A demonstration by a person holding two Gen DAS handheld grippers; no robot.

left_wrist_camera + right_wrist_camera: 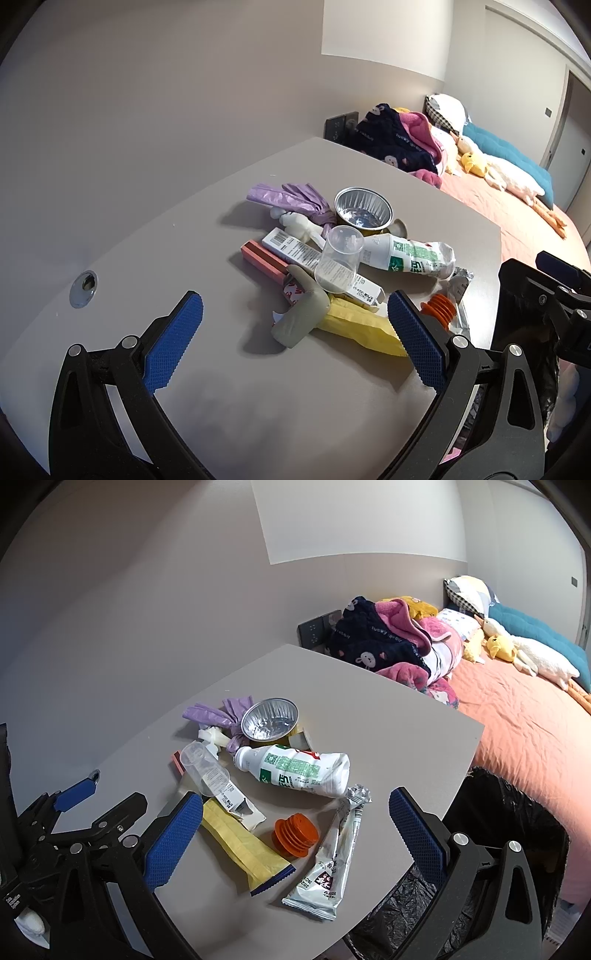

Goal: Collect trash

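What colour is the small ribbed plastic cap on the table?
Orange; the ribbed plastic cap shows best in the right wrist view.

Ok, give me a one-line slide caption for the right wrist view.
Open right hand-held gripper hovers over table trash: orange cap, silver wrapper, crushed bottle.

Home bedroom: bed (517, 716) with orange sheet, pillows (469, 590), plush duck (500, 648), heaped clothes (388, 642) beside grey table (369, 709).

right gripper (295, 834) fingers spread above orange cap (295, 834), silver wrapper (328, 871).
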